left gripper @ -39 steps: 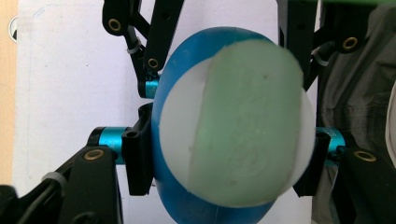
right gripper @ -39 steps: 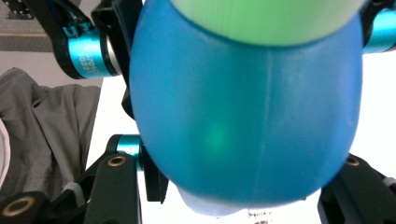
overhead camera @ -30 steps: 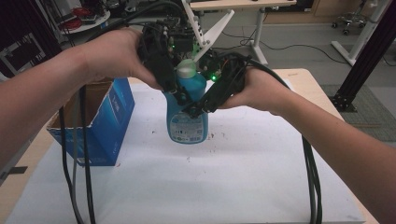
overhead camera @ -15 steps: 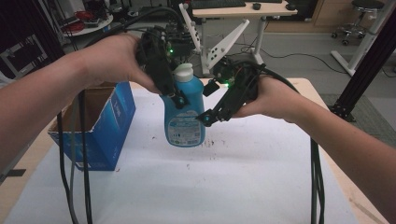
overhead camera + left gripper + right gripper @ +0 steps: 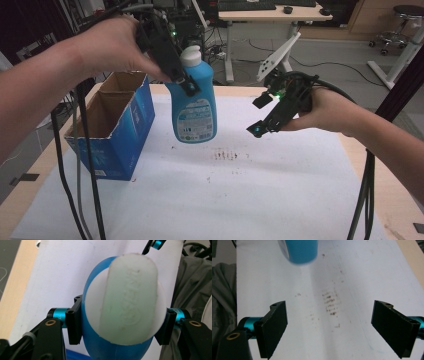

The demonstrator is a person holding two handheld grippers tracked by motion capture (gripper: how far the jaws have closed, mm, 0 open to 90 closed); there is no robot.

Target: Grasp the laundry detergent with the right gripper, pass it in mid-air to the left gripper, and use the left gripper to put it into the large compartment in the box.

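Note:
A blue bottle (image 5: 195,115) with a white cap (image 5: 127,302) hangs upright in the air above the table. My left gripper (image 5: 187,85) is shut on its neck just under the cap, one black pad (image 5: 74,322) on each side. My right gripper (image 5: 257,115) is off to the bottle's right and apart from it. Its jaws have just been opening and now stand wide, with nothing between them. In the right gripper view, the right gripper (image 5: 334,327) looks down on the white sheet, and the bottle's base (image 5: 298,250) shows at the top.
An open-topped blue cardboard box (image 5: 120,130) stands at the table's left, close to the bottle. A white sheet (image 5: 250,200) with dark smudges (image 5: 227,156) covers the table. Black cables (image 5: 80,165) hang from my left hand in front of the box.
My right gripper let go of the bottle, opened and drew away to the right. My left gripper lifted the bottle higher and slightly left.

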